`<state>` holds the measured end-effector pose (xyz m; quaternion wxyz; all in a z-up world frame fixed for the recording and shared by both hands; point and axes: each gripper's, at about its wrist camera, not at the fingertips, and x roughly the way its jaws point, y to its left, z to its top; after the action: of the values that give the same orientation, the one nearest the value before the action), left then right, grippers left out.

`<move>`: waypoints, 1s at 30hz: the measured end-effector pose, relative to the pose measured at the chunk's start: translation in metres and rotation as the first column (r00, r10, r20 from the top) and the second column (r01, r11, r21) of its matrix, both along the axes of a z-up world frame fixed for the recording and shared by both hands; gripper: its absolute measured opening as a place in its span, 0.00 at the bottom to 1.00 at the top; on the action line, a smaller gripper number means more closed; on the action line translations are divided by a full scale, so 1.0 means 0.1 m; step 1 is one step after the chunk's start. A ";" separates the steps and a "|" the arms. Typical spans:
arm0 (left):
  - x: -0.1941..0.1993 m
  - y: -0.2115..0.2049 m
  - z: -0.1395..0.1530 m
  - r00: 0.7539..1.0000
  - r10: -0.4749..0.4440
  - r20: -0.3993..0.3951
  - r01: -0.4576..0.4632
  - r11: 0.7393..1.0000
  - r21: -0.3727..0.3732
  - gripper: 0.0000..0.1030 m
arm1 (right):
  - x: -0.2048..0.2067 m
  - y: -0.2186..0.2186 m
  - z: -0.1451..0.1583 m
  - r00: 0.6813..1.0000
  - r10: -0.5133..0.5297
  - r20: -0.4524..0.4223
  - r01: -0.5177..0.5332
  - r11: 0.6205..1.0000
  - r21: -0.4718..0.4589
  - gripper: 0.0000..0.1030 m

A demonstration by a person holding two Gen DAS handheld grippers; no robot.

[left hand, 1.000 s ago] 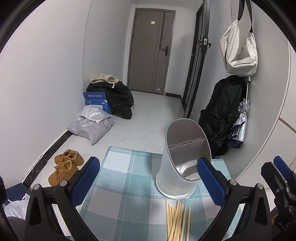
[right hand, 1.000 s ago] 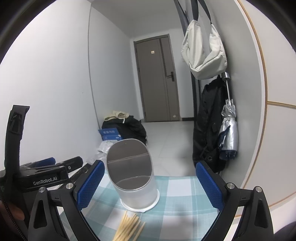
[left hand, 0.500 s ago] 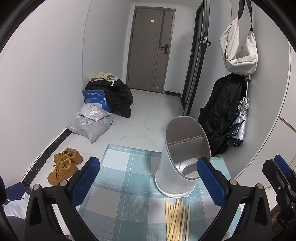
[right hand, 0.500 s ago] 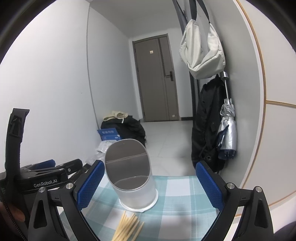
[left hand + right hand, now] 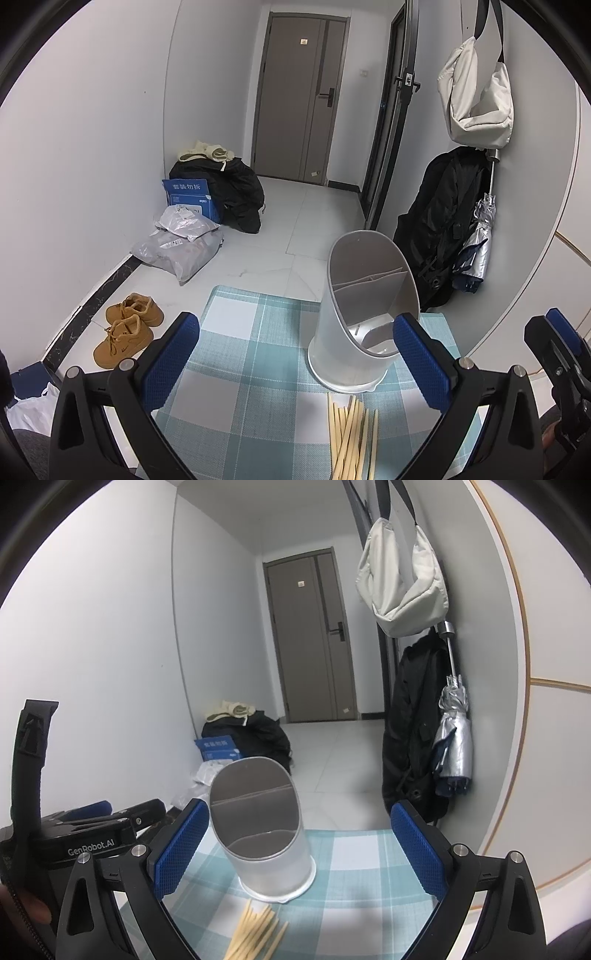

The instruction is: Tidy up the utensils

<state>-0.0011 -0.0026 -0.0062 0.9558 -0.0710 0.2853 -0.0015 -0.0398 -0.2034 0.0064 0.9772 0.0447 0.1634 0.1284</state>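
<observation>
Two tools gaping, empty | left tool (image 5: 295, 363), right tool (image 5: 299, 845) | pinch pale wooden chopsticks (image 5: 349, 434) lower centre, drop into slanted white plastic holder (image 5: 364, 314).

I am seeing cool, even indoor light from overhead in both views. Fisheye distortion is bending walls at the edges, dark vignetting is filling corners, and focus is staying sharp.
</observation>
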 end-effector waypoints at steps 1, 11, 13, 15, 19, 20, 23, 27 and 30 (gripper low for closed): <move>0.00 0.00 0.00 1.000 -0.001 -0.001 0.001 1.000 -0.001 0.99 | 0.00 0.00 0.00 1.000 0.001 -0.002 -0.001 1.000 0.003 0.97; 0.01 -0.01 0.01 1.000 -0.003 -0.010 0.003 1.000 -0.004 0.99 | 0.00 0.00 -0.01 1.000 -0.001 0.000 0.001 1.000 0.003 0.97; 0.02 0.00 0.01 1.000 -0.001 -0.012 0.001 1.000 -0.004 0.99 | 0.00 0.00 -0.02 1.000 0.004 -0.002 -0.004 1.000 0.005 0.97; 0.03 0.00 0.02 1.000 0.004 -0.007 -0.004 1.000 -0.002 0.99 | 0.00 0.00 -0.02 1.000 0.012 -0.008 -0.012 1.000 0.010 0.97; 0.03 0.02 0.01 1.000 0.005 -0.011 -0.005 1.000 -0.010 0.99 | 0.00 0.01 -0.02 0.999 0.028 -0.019 -0.028 1.000 0.012 0.97; 0.04 0.03 0.01 1.000 0.004 -0.012 -0.004 1.000 -0.012 0.99 | 0.00 0.02 -0.02 0.999 0.032 -0.024 -0.032 0.999 0.010 0.97; 0.05 0.04 0.00 1.000 0.006 -0.018 -0.007 1.000 -0.015 0.99 | 0.02 0.05 -0.03 0.998 0.040 -0.045 -0.040 0.999 0.000 0.97; 0.09 0.11 -0.02 0.999 0.022 -0.042 -0.023 0.999 -0.024 0.99 | 0.12 0.08 -0.11 0.989 0.068 -0.135 -0.070 0.998 -0.005 0.96; 0.14 0.17 -0.06 0.997 0.034 -0.071 -0.036 0.999 -0.033 0.99 | 0.18 0.12 -0.21 0.976 0.075 -0.205 -0.081 0.996 -0.023 0.94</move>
<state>0.0125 0.0147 -0.0119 0.9437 -0.0924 0.3173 0.0130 -0.0214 -0.1918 -0.0145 0.9501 0.0356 0.2662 0.1587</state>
